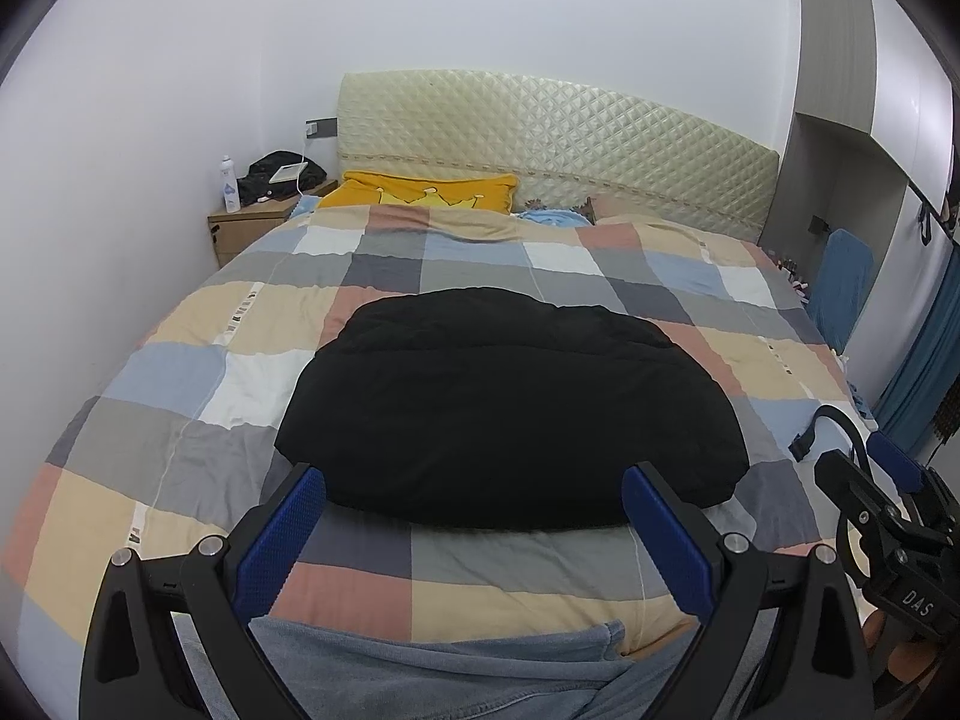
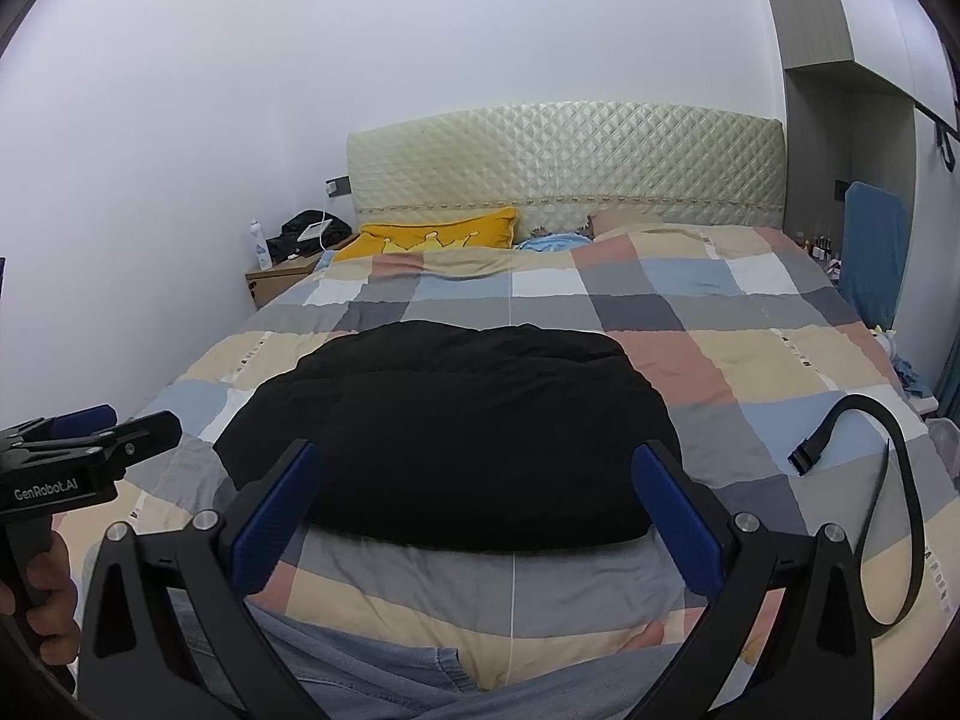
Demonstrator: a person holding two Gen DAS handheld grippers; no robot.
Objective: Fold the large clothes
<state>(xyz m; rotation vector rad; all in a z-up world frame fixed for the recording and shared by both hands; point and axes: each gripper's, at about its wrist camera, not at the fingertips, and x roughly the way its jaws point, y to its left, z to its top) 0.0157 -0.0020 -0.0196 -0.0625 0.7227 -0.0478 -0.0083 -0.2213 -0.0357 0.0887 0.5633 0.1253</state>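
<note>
1. Left wrist view: left gripper (image 1: 474, 516) spread wide, blue pads (image 1: 282, 531) apart, nothing between them; it hovers over the near end of the bed.
2. Right wrist view: right gripper (image 2: 480, 498) likewise spread wide and empty, blue pads (image 2: 672, 516) well apart.
3. Each gripper shows at the edge of the other's view: right gripper at far right in the left view, left gripper with a hand on its handle at far left in the right view.
4. Black garment (image 1: 510, 408) lies just beyond both grippers, on the checked quilt (image 1: 180, 372), about mid-bed. Neither gripper touches it.
5. Look: thick, puffy, matte black, folded into a rounded bundle with soft creases; sleeves or collar cannot be made out.
6. Lie: long axis runs across the bed, left to right; near edge fairly straight, far edge rounded toward the headboard (image 1: 540, 138). Which end is the top cannot be told.
7. Black strap (image 2: 852, 450) lies curled on the quilt, right of the garment and apart from it.
8. Yellow pillow (image 1: 420, 189) at the head of the bed; nightstand (image 1: 252, 228) at the far left with a white bottle (image 1: 230, 183).
</note>
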